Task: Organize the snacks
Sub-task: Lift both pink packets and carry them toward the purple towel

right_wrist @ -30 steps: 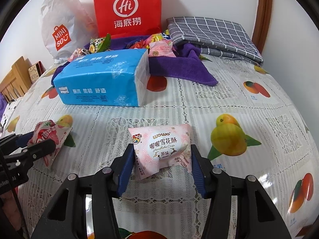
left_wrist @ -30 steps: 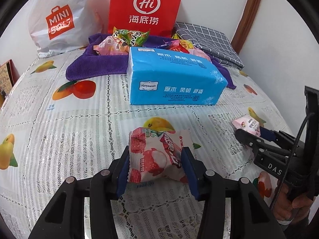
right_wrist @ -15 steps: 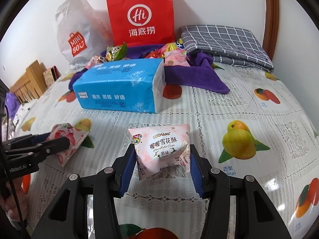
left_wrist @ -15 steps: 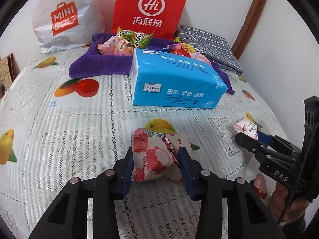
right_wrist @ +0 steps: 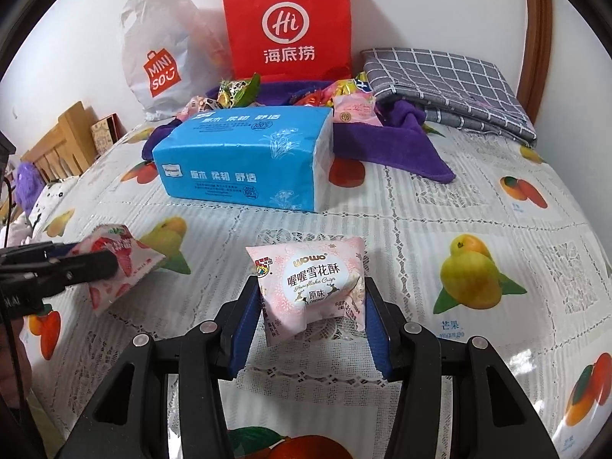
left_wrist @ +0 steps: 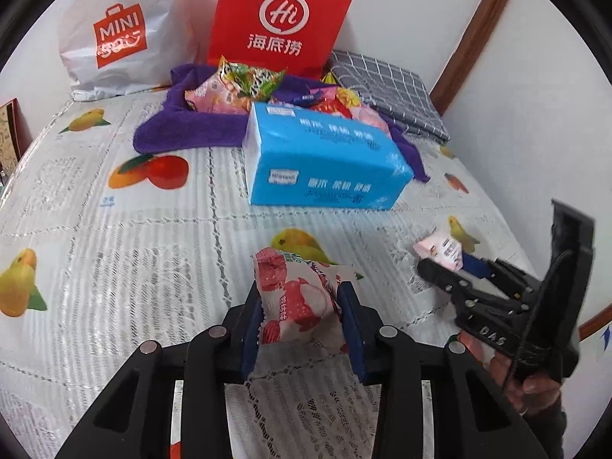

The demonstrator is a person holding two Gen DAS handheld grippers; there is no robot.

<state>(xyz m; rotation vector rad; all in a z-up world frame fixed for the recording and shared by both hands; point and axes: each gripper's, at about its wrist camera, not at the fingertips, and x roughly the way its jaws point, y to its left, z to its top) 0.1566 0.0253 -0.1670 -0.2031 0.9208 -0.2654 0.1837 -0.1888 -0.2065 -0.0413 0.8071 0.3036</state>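
Everything here sits on the white lace tablecloth printed with mangoes and oranges [left_wrist: 114, 237], and the blue plastic-wrapped tissue pack [left_wrist: 325, 160] in the middle serves as the marker. A second ago both snacks lay on the cloth in front of that pack; now each hangs lifted off it, and the pack looks farther below the left tongs.

Behind the pack stand a red paper bag with a white "Hi" roundel and 海底捞 [right_wrist: 287, 26] and, to its left, a white plastic bag reading "MINISO" [right_wrist: 160, 72]. A folded grey checked cloth [right_wrist: 451, 84] lies behind the pack to the right. A purple towel [left_wrist: 179, 130] directly behind it carries a heap of mixed snack packets [left_wrist: 237, 88].

In front of the pack, the right gripper [right_wrist: 311, 313] grips by its sides a pale pink pillow packet marked "wowo" 喔喔雪花酥 "Snowflake Crisp" 原味 [right_wrist: 313, 287]. To its left, the left gripper [left_wrist: 300, 313] has its blue pads closing tighter on a white-and-red packet pictured with strawberries and lychee [left_wrist: 294, 298]; its writing is too creased to read.
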